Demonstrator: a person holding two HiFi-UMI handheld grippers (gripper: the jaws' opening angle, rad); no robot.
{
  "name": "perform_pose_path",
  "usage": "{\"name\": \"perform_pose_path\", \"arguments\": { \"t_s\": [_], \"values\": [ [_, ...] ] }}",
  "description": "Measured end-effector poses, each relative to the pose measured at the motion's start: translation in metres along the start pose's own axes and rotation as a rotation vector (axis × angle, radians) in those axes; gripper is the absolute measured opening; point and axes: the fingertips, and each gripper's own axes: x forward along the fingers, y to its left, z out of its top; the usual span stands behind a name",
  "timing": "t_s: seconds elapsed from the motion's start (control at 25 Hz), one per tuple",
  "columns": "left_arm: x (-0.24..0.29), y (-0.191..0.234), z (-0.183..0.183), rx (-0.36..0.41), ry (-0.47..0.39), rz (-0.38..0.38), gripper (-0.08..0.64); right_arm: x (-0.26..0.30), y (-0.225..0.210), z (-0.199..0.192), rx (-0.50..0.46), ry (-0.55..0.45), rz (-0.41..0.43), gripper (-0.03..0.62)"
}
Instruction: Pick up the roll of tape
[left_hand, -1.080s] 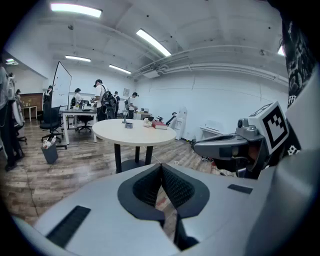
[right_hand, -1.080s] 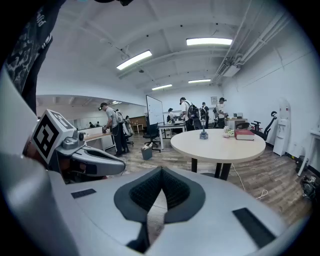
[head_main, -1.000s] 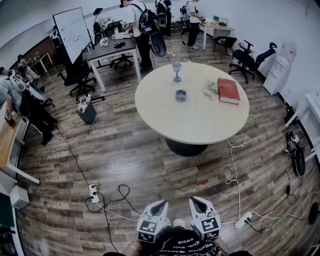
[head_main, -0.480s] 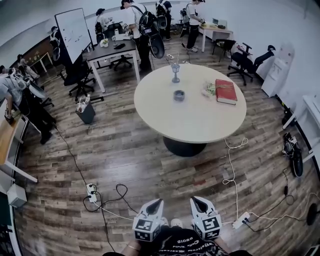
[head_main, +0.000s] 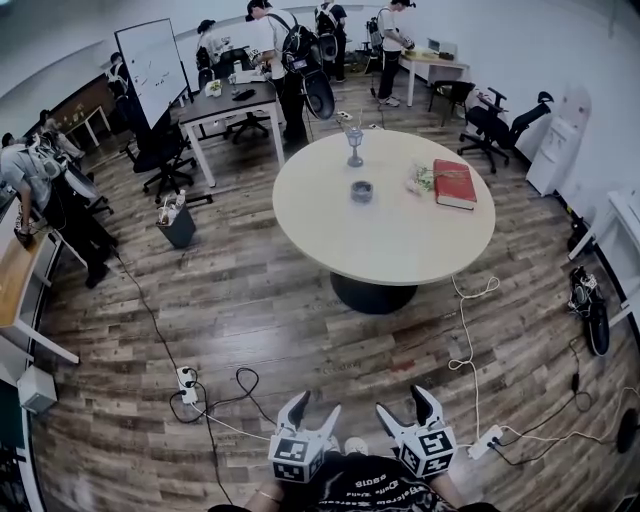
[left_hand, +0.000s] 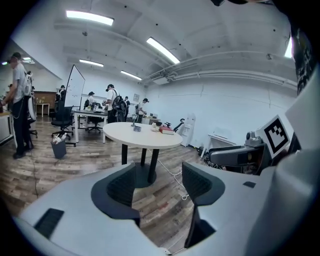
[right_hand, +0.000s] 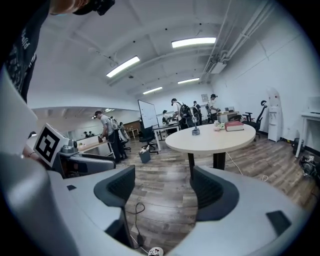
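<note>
Jaws, since a second ago: both pairs were pressed together down by my operator's waist, and they have just been opening. Now they stand spread, with nothing in either.
Head view, grippers: the left gripper (head_main: 315, 405) and right gripper (head_main: 405, 402) hang low and close to the body, both aimed at the round table (head_main: 400, 250), which is well apart from them across the wooden floor.
Head view, tape: I take the small dark ring near the middle of the tabletop to be the roll of tape (head_main: 362, 190). It lies flat between a stemmed cup (head_main: 354, 145) behind it and a red book (head_main: 456, 183) off to its right, touching neither.
Left gripper view: the left gripper (left_hand: 160, 175) is wide apart, only floorboards showing between the pads. The table (left_hand: 142, 136) sits ahead, and the tape is just a speck (left_hand: 137, 128).
Right gripper view: the right gripper (right_hand: 165, 185) is spread too and empty. The table (right_hand: 210, 139) is ahead, and things on it are too small to sort out.
Step in hand: by my read the task has barely begun, and closing the distance comes first.
Doing it well: I'd walk in clear of the white cable (head_main: 465, 330) by the table's foot, keep one gripper open, straddle the ring's wall from above and close only once the pads bracket it.
</note>
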Motion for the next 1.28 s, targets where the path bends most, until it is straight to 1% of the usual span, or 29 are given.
{"name": "perform_pose_path", "arguments": {
  "t_s": [0.08,0.16,0.28,0.48,0.56,0.64,0.8,0.96,1.08,1.28],
  "values": [
    [-0.001,0.001,0.0,0.013,0.004,-0.006,0.293,0.0,0.001,-0.003,0.009,0.005,-0.001,0.384],
    [-0.002,0.001,0.001,0.027,0.002,-0.023,0.303,-0.001,0.001,-0.005,0.011,0.005,-0.013,0.404],
    [-0.003,0.0,0.001,0.042,0.004,-0.052,0.316,0.0,0.002,-0.006,0.02,-0.003,-0.027,0.41],
    [-0.002,0.005,-0.004,0.058,0.021,-0.084,0.318,0.005,0.01,-0.012,0.027,-0.013,-0.051,0.411],
    [-0.004,0.007,-0.007,0.049,0.022,-0.095,0.318,0.006,0.012,-0.015,0.034,-0.013,-0.061,0.411],
    [-0.007,0.009,-0.009,0.024,0.024,-0.104,0.319,0.006,0.015,-0.019,0.043,-0.012,-0.068,0.411],
    [-0.01,0.019,-0.015,-0.021,0.035,-0.09,0.318,0.005,0.02,-0.024,0.06,-0.001,-0.084,0.411],
    [-0.008,0.024,-0.022,-0.019,0.06,-0.094,0.318,0.007,0.017,-0.03,0.07,0.02,-0.097,0.41],
    [0.001,0.026,-0.021,-0.016,0.064,-0.1,0.318,0.013,0.009,-0.028,0.08,0.013,-0.105,0.41],
    [0.02,0.033,-0.012,-0.033,0.059,-0.091,0.318,0.032,0.001,-0.023,0.059,0.033,-0.076,0.41]
  ]
}}
